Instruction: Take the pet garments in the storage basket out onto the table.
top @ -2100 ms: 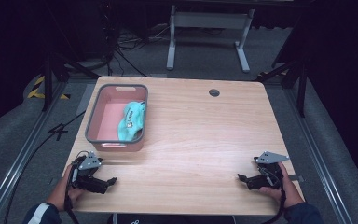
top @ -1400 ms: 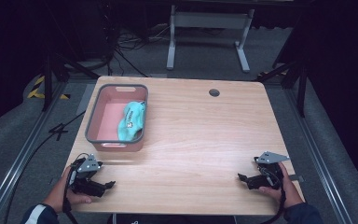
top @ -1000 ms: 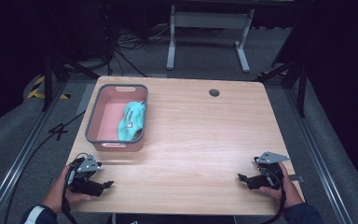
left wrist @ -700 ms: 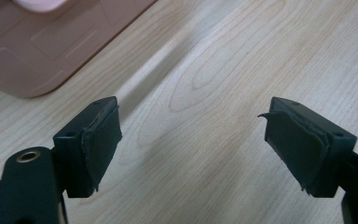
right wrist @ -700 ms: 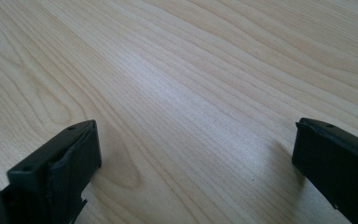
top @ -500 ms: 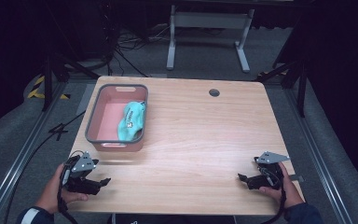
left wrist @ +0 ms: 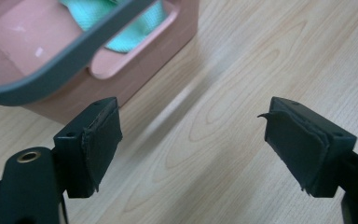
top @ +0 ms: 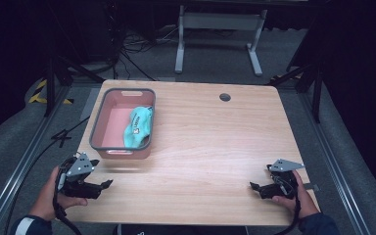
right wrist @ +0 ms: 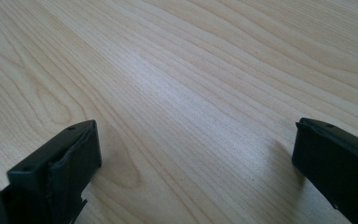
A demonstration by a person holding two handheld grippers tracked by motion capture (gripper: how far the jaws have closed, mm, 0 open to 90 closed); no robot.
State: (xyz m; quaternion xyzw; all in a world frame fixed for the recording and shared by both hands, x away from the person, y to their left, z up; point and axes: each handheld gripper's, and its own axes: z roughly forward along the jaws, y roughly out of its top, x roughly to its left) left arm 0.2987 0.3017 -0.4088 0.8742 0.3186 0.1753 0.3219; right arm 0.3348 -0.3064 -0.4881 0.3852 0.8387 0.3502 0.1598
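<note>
1. I see white lettering on the teal cloth [top: 138,127] in the pink bin [top: 101,122], too small for me to read; no other writing shows
2. My left gripper [top: 105,184] sits at the near left corner of the wooden table [top: 215,142], held by the left hand [top: 54,192] from below and outside, its grey three-cornered plate on top and its tips pointing toward the table's middle
3. In the left gripper view its jaws stand wide apart with only bare wood between the pads [left wrist: 103,140]; nothing is gripped
4. Just beyond the left-hand pad in that view I see the bin's near wall with its slot handle and grey rim, tilted across the top corner, close to the jaw but not touching it; the teal cloth shows through the handle slot, inside the bin
5. My right gripper [top: 253,186] lies at the near right corner, low over the tabletop, the right hand [top: 293,196] wrapped around its body from behind, tips pointing left toward the table's middle
6. In the right gripper view its jaws are spread wide as well, with nothing but wood grain between and ahead of the fingers [right wrist: 70,158]
7. The bin is well apart from the right gripper, across the table toward the far left
8. A small dark round hole [top: 224,97] sits near the table's far edge, far ahead of both sets of fingers
</note>
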